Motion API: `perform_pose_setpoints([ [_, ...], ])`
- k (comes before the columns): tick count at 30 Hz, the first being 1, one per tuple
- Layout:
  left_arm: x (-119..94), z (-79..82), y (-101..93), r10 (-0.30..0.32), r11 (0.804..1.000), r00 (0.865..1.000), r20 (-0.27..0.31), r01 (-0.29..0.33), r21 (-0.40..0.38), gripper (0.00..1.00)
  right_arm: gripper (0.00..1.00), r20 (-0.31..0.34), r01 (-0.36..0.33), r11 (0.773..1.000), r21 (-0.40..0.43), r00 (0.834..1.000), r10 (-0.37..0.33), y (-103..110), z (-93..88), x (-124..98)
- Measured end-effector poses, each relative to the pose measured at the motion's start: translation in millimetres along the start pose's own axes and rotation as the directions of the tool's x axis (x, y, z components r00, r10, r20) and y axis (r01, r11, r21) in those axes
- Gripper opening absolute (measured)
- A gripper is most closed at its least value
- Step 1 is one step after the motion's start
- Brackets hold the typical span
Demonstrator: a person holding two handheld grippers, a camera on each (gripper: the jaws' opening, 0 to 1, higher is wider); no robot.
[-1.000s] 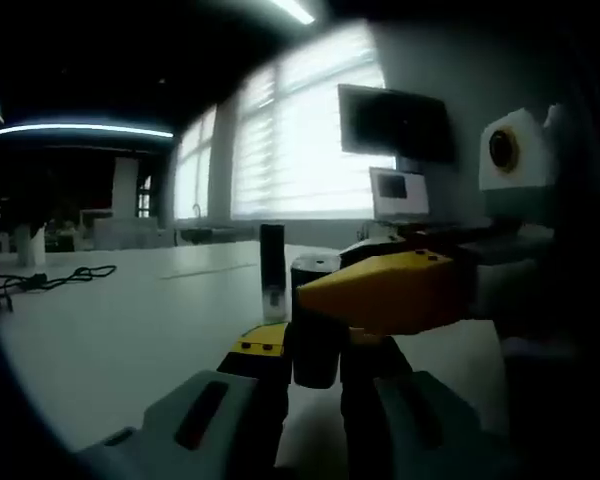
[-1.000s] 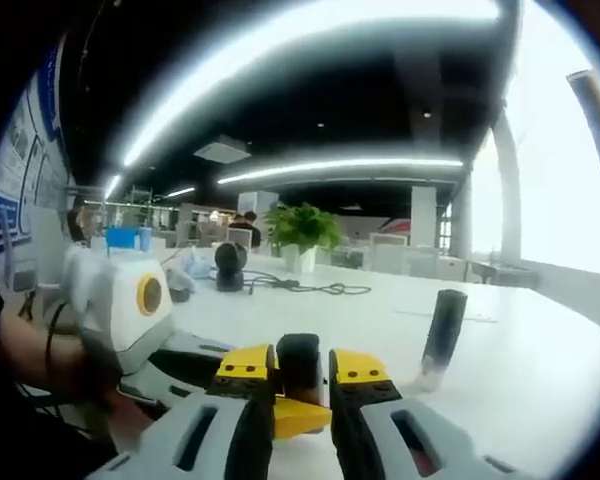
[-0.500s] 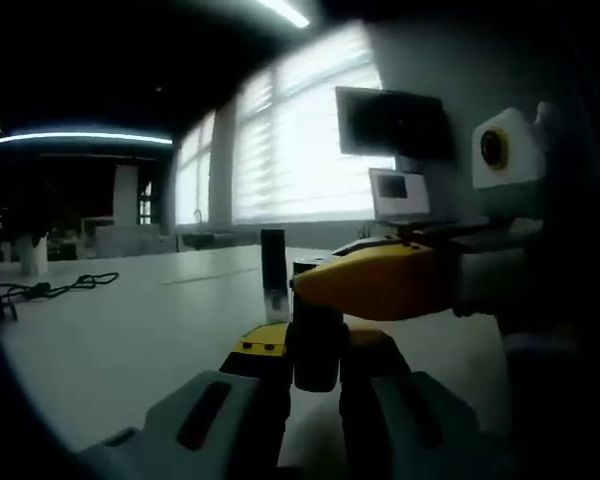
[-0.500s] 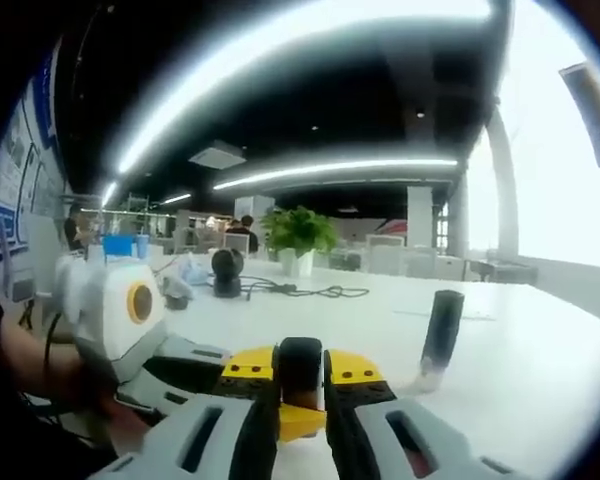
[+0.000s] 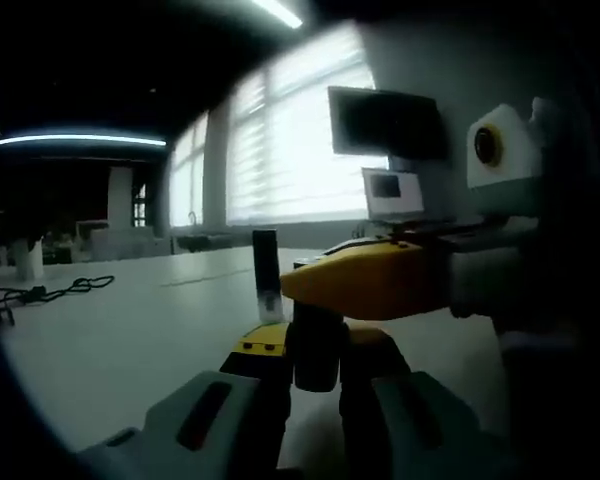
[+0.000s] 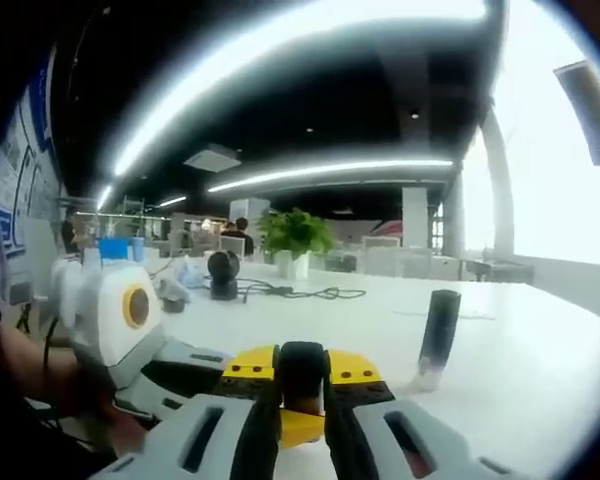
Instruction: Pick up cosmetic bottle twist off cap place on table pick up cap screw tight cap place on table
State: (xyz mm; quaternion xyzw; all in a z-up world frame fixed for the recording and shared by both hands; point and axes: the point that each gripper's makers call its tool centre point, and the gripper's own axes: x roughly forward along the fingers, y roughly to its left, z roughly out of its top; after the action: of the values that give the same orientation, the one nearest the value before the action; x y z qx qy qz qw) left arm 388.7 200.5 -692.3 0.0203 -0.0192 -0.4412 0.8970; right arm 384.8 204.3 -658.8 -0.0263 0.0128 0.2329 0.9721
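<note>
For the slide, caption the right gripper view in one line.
Right gripper shut on a dark bottle, left gripper beside it, and a second dark bottle upright on the white table.

The left gripper (image 5: 315, 372) and the right gripper (image 6: 302, 385) met crosswise, each one's yellow-tipped grey jaws clamped together.

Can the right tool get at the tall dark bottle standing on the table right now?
Probably not yet: the right tool is shut on the cap, so it is occupied, though the table between it and the tall dark bottle looks clear.
</note>
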Motion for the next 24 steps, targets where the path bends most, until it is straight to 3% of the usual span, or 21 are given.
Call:
perform_pose_setpoints([
  [14,-0.8,2.6,-5.3,-0.031,1.0,0.999,0.01,0.031,-0.004,0.06,0.09,0.007,-0.068,0.998,-0.011,0.998,0.068,1.2,2.2,-5.0],
  [24,-8.4,4.6,-8.5,-0.092,0.996,0.996,0.014,0.092,0.006,0.06,0.09,0.013,-0.135,0.99,-0.04,0.991,0.136,9.9,3.6,-9.1],
])
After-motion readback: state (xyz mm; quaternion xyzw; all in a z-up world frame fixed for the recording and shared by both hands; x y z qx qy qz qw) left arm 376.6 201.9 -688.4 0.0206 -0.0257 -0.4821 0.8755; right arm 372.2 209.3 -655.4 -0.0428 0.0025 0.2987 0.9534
